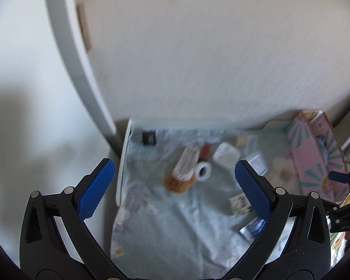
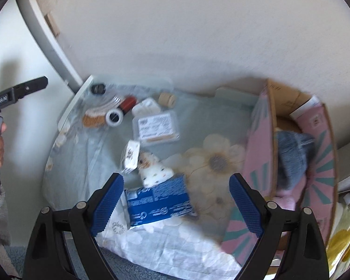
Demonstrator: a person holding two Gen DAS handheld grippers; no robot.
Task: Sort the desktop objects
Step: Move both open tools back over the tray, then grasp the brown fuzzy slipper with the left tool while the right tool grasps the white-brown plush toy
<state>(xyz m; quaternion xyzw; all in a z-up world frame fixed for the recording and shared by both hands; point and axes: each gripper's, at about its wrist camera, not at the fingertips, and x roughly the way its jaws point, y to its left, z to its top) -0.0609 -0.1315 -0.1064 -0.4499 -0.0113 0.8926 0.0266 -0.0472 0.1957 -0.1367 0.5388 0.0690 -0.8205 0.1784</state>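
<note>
My left gripper (image 1: 175,186) and right gripper (image 2: 176,204): both spread wide, empty. Blue rectangular cardboard carton (image 2: 158,204) lies on floral cloth (image 2: 86,163), just under right fingers. Probably light, stiff, crushable; I'd pinch across narrow sides.

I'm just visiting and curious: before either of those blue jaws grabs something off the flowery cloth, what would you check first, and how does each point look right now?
1. Left gripper free to grasp: ok, jaws open, nothing between them.
2. Right gripper free to grasp: ok, jaws open and empty.
3. Blue packet within easy reach: ok, it lies just ahead of the right gripper.
4. Blue packet free to lift: not ok, the white spotted item overlaps its top edge.
5. Pink box open to take items: ok, a grey-blue bundle already lies inside.
6. Sharp view: not ok, both pictures are blurred.
</note>
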